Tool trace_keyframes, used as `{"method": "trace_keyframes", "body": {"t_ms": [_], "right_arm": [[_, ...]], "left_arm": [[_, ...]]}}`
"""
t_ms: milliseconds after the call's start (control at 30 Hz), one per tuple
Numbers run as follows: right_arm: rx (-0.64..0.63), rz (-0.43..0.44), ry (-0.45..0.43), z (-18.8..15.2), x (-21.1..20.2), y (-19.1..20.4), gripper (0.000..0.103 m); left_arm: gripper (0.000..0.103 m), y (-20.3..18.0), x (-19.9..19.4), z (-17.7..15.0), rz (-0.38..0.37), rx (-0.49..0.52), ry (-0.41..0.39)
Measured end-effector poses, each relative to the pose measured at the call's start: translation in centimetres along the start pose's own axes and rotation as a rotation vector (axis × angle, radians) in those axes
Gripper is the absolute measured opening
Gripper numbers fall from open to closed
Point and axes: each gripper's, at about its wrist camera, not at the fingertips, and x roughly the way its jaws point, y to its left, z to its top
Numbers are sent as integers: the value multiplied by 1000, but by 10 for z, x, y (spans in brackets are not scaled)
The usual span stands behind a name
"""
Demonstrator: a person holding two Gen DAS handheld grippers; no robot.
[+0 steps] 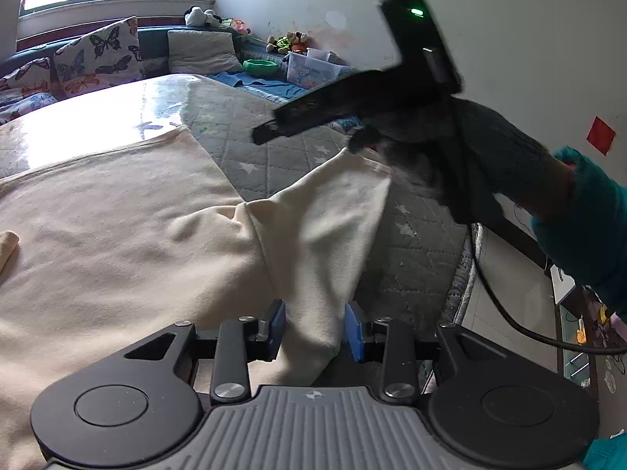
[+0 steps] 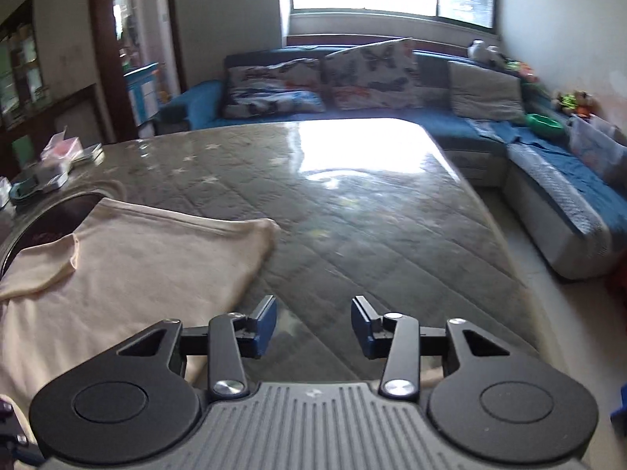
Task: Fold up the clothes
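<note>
Barely begun: shirt (image 1: pixel 117 235) mostly flat on the desk (image 2: pixel 352 215), one sleeve (image 1: pixel 313 243) lifted between the left gripper's (image 1: pixel 315 329) open jaws; right gripper (image 2: pixel 313 329) open, empty.

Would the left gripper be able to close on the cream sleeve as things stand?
Probably yes: the sleeve already runs between the open pads of the left gripper, with nothing in between. The right gripper is open above the table.
</note>
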Motion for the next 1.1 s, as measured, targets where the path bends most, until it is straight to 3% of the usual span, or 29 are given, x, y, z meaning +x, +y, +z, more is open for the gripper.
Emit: {"method": "trace_keyframes", "body": {"t_ms": [267,433,667,867,967,1100], "right_arm": [[-51,58,51,29,57,31,24],[-86,24,51,44,81,44,3],[-134,-6,0,73,104,58,2],[-202,-27,29,78,135,70,4],[-204,-18,13,79,123,70,9],[-205,-4,-14,76,94,73,23]], "left_arm": [[44,17,-13,5,-1,-38,-27],[47,30,-16,7,14,-69,-37],[51,39,-12,8,9,-100,-26],[51,41,-20,6,40,-113,-41],[51,46,-31,7,112,-111,-77],[51,68,-40,16,310,-144,-121]]}}
